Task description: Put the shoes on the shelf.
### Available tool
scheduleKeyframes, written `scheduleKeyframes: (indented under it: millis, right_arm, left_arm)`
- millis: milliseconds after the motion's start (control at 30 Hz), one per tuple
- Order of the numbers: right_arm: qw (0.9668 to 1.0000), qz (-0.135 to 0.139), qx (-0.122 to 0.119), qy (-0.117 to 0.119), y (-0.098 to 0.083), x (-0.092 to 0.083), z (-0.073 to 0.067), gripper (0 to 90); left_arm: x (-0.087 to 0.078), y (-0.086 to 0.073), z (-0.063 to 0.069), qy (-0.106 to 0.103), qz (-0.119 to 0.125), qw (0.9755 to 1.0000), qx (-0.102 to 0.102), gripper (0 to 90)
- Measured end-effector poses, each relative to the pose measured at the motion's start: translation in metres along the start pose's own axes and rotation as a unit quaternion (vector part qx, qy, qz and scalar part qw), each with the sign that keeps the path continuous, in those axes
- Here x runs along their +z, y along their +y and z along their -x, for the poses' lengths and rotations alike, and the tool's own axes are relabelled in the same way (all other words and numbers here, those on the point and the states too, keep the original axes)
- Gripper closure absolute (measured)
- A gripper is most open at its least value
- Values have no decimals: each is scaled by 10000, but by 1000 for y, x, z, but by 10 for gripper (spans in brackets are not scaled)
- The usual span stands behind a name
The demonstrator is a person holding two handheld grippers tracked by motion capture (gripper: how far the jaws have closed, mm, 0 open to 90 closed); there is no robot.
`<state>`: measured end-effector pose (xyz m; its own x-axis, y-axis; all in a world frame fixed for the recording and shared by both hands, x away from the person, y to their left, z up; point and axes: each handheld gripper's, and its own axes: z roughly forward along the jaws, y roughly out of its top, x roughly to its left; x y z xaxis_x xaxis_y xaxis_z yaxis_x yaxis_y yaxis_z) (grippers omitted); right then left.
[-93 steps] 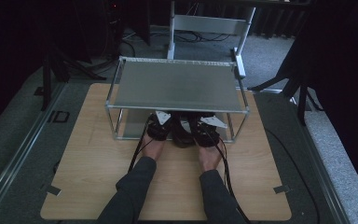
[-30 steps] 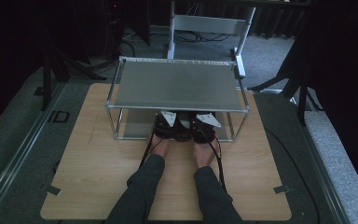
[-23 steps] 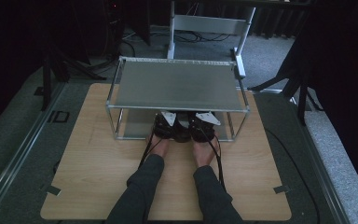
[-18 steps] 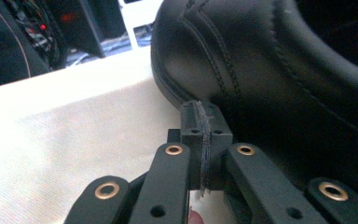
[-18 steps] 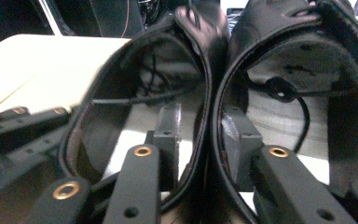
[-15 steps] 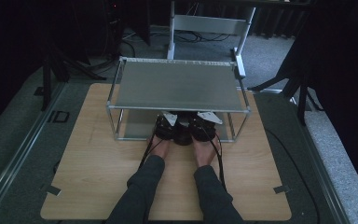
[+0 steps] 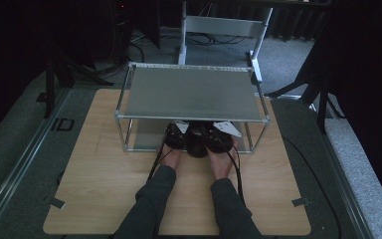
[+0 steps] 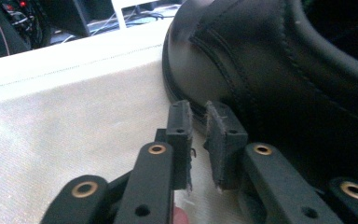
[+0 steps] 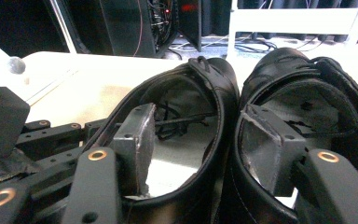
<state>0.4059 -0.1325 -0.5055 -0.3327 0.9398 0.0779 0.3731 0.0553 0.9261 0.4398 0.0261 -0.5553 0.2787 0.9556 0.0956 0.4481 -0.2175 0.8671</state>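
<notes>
Two-tier metal rack (image 7: 191, 92) set on table (image 7: 94, 174), toward its far half. Two shoes side by side on rack's lower shelf (image 8: 65, 116), under top shelf: left shoe (image 9: 186, 135) touching right shoe (image 9: 307, 88). Left tool (image 8: 196, 140) just beside a shoe's outer side. Right tool (image 9: 205, 154) straddling the two touching walls, one pad in each shoe.

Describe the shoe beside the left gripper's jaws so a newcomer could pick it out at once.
On the wooden table stands a metal rack with a flat grey top. On its lower shelf, just past the person's hands, two black leather shoes sit side by side. The one meant is the left shoe: the right gripper has one jaw inside its opening, while the right shoe holds the other.
</notes>
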Motion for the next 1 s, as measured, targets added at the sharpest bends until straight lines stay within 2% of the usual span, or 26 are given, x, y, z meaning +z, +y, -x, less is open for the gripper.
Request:
scheduleKeyframes:
  millis: [33, 100, 200, 233, 333, 367, 400, 433, 533, 567, 600, 633, 667, 700, 733, 767, 833, 867, 900, 933, 967, 1000]
  right_arm:
    - [9999, 104, 93, 57, 0, -6, 4, 455]
    - [9996, 260, 77, 39, -1, -14, 8, 460]
    - [9995, 307, 41, 39, -1, -22, 11, 461]
    - [9992, 377, 51, 72, -3, -31, 15, 454]
    - [9988, 461, 92, 112, -6, -41, 18, 453]
    - [9986, 514, 46, 108, -9, -50, 20, 451]
    - [9986, 514, 46, 108, -9, -50, 20, 451]
    - [9987, 506, 9, 61, -13, -57, 24, 448]
    - [9989, 459, 56, 5, -18, -64, 32, 443]
    - [9992, 393, 53, -39, -20, -66, 35, 441]
    - [9992, 393, 53, -39, -20, -66, 35, 441]
    - [9995, 280, 59, -101, -24, -68, 42, 440]
    - [9996, 237, 78, -119, -26, -68, 44, 440]
    - [9998, 177, 93, -98, -27, -68, 46, 435]
    - [9998, 177, 93, -98, -27, -68, 46, 435]
    - [9999, 29, 108, -64, -31, -67, 50, 427]
    - [9999, -60, 79, -42, -34, -65, 52, 421]
    - [9999, -60, 79, -42, -34, -65, 52, 421]
    - [9998, -176, 94, -3, -38, -62, 53, 392]
    - [9996, -247, 98, 43, -38, -60, 53, 377]
    - [9992, -371, 82, 95, -40, -55, 53, 368]
    - [9992, -371, 82, 95, -40, -55, 53, 368]
  left_arm:
    - [0, 0, -1, -15, -58, 10000, -2, 773]
    - [0, 0, -2, -25, -62, 10000, -11, 767]
    - [0, 0, -2, -18, -87, 10000, -15, 755]
    - [-1, 0, -4, -8, -175, 9998, 3, 742]
    - [-2, 0, -4, -16, -178, 9998, 9, 727]
    - [-3, 0, -3, -34, -111, 9999, -27, 717]
    - [-3, 0, -3, -34, -111, 9999, -27, 713]
    - [-7, 0, -4, -69, -120, 9999, -14, 695]
    - [-12, 1, -4, -88, -129, 9999, 1, 678]
    - [-19, 1, -5, -202, -86, 9997, -95, 671]
    - [-19, 1, -5, -202, -86, 9997, -95, 669]
    - [-28, 0, -5, -303, -136, 9994, -98, 657]
    - [-28, 0, -5, -303, -136, 9994, -98, 653]
    - [-35, -3, -4, -375, -110, 9989, -261, 645]
    - [-35, -3, -4, -375, -110, 9989, -261, 638]
    - [-40, -5, -3, -447, -102, 9986, -258, 634]
    - [-52, -9, -2, -577, -84, 9978, -302, 614]
    - [-52, -9, -2, -577, -84, 9978, -302, 611]
    - [-58, -11, -1, -648, -78, 9975, -255, 600]
    - [-58, -11, -1, -648, -78, 9975, -255, 582]
    - [-67, -13, 1, -731, -66, 9969, -274, 564]
    - [-67, -13, 1, -731, -66, 9969, -274, 547]
